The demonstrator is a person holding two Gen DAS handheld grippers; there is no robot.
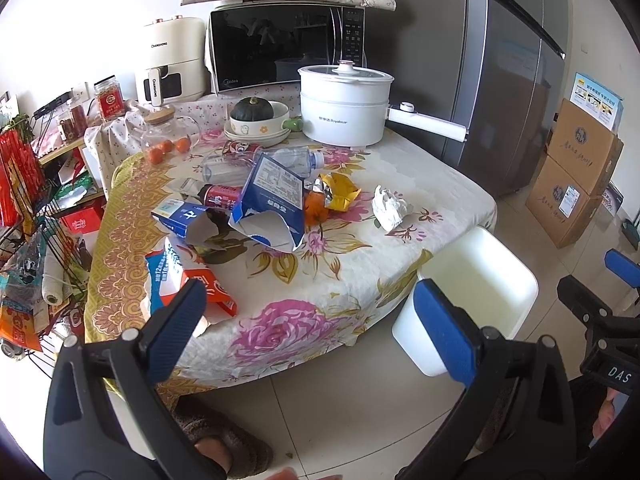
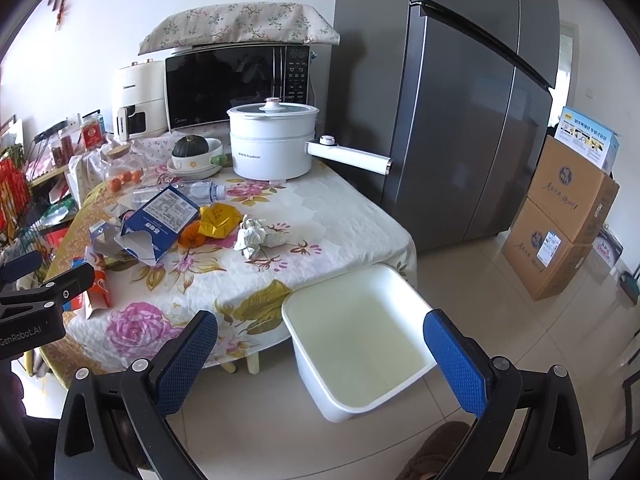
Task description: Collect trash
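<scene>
You're holding the left gripper (image 1: pixel 308 328) with fingers spread wide, empty, over the table (image 1: pixel 320 312) edge. Trash is sitting mid-table: two torn blue cartons (image 1: pixel 268 204), one crumpled tissue (image 1: pixel 390 208). "Royalstar" pot (image 1: pixel 344 104) behind. White bin (image 2: pixel 356 340) is waiting below your right gripper (image 2: pixel 320 356), also spread open.

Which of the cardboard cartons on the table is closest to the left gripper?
The orange and white carton at the table's near edge, just beyond the left gripper. The two torn blue cartons lie farther back in the pile.
</scene>
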